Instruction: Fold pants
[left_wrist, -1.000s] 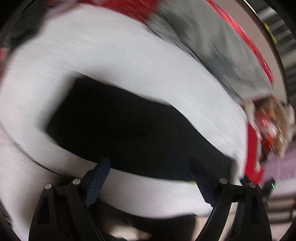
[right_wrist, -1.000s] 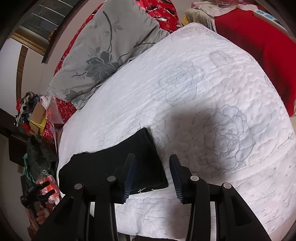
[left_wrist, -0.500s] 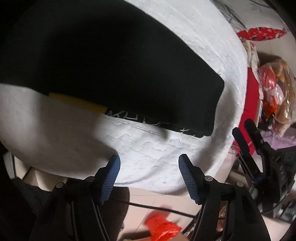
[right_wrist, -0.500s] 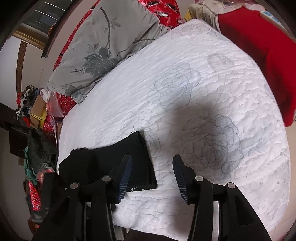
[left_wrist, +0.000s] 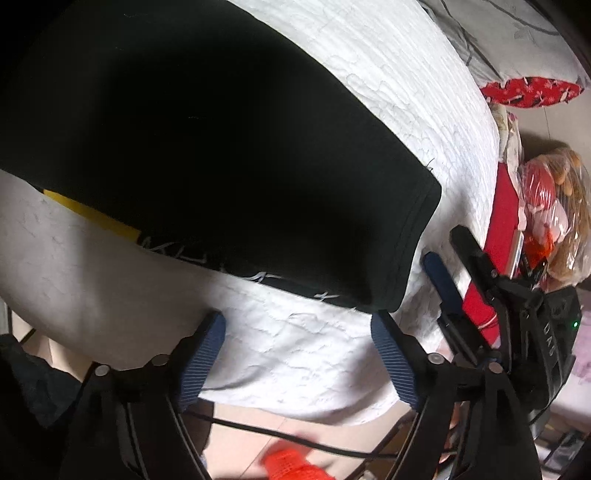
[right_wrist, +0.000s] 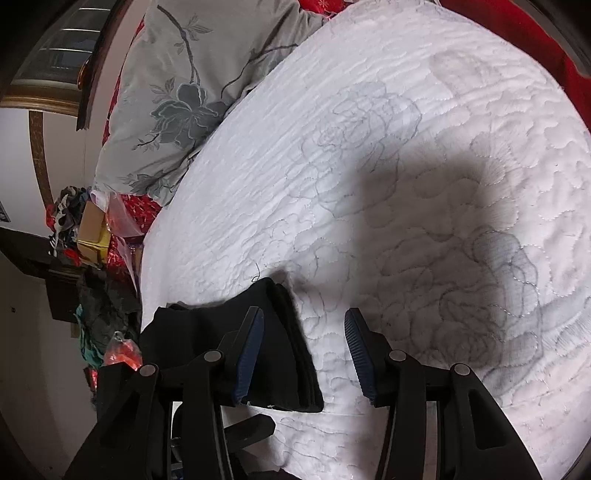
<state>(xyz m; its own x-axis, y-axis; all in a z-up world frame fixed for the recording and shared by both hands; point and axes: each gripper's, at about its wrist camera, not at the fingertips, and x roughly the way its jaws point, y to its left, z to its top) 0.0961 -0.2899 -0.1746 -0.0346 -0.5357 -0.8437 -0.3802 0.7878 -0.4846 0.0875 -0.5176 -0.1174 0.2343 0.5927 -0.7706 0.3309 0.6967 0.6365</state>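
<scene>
The black pants (left_wrist: 221, 147) lie folded flat on a white quilted bed cover (left_wrist: 295, 354), with a yellow patch and white lettering along the near edge. My left gripper (left_wrist: 297, 325) hovers just in front of the pants' near right corner. Its jaws are opening and nothing is between them. In the right wrist view the pants (right_wrist: 284, 350) show their end. My right gripper (right_wrist: 304, 317) stands open over that end, its left finger above the cloth and its right finger above the quilt (right_wrist: 406, 184). The right gripper's fingers (left_wrist: 441, 280) also show beside the pants' hem.
A grey floral pillow (right_wrist: 184, 92) lies at the bed's head. Red bedding (left_wrist: 502, 221) and a plastic bag of toys (left_wrist: 554, 206) sit beyond the bed's side. Clutter (right_wrist: 92, 229) is piled on a dark stand. The bed's edge and the floor (left_wrist: 240, 435) are just below my left gripper.
My left gripper swept down to the pants' near corner, narrowed, then widened again. My right gripper sank closer to the pants' end and its jaws spread slightly.
</scene>
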